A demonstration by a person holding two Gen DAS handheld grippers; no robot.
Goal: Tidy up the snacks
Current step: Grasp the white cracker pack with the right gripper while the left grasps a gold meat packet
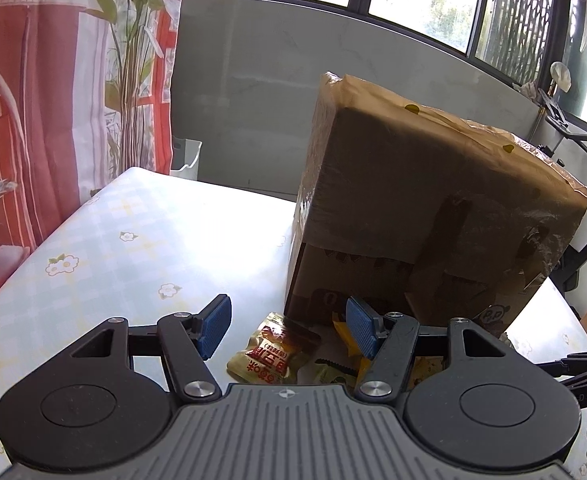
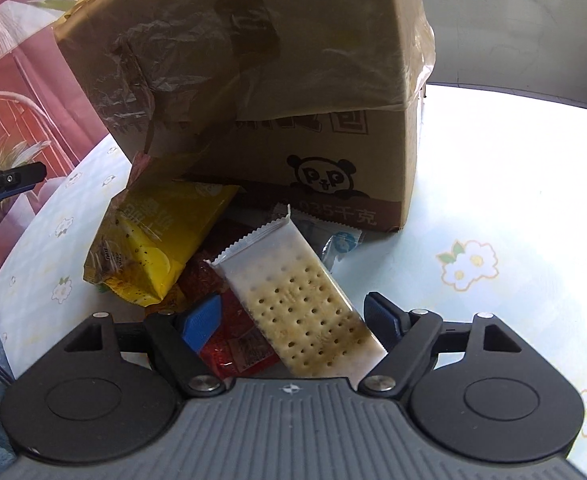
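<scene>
A brown cardboard box stands on the table, its flap hanging over the front; it also fills the right wrist view. My left gripper is open and empty, just above a yellow snack packet with red print near the box's corner. My right gripper is open, its jaws on either side of a clear cracker packet without gripping it. The cracker packet lies on a red packet. A yellow packet leans beside them and a small blue-white packet lies by the box.
The table has a pale checked cloth with flower prints. A red patterned curtain hangs on the left, windows behind. The left gripper's tip shows at the left edge of the right wrist view.
</scene>
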